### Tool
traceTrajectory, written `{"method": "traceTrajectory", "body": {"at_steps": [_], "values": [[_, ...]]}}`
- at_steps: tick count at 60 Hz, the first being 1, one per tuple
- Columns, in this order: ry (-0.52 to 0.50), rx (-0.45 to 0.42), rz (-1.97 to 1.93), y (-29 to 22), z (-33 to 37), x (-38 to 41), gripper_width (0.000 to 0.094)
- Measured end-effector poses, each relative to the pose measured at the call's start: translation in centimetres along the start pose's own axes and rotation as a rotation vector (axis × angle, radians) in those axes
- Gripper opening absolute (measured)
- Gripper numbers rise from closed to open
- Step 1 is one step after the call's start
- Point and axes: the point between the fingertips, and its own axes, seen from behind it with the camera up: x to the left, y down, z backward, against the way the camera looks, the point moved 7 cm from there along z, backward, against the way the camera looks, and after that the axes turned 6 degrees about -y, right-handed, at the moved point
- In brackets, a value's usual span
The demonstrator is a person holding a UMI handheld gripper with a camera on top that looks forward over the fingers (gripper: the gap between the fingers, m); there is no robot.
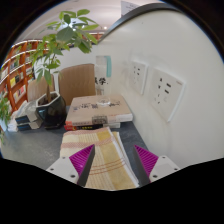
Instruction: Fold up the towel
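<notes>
A striped towel (103,158), yellow and cream with thin red lines and a grey band on its right, lies flat on the table below me. My gripper (113,159) hovers over it with the fingers spread wide. The left pad (82,156) and the right pad (146,159) are magenta and stand apart, with towel showing between them. Nothing is held between the fingers.
A white wall (165,60) with sockets (166,92) runs close along the right. Beyond the towel stands a white box (97,111) and a brown carton (77,80). A potted plant (52,60) stands to the left, with bookshelves (17,70) behind.
</notes>
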Motion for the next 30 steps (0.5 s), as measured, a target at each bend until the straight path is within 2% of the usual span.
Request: {"method": "traceTrajectory", "body": {"at_steps": [3, 17, 30], "values": [[-0.003, -0.042, -0.012, -1.4, 1.7, 0.2, 0.0849], [-0.128, -0.140, -0.056, -5.9, 12.9, 8.8, 0.0853], [-0.238, -0.153, -0.004, -2.0, 23.0, 20.8, 0.0856]]}}
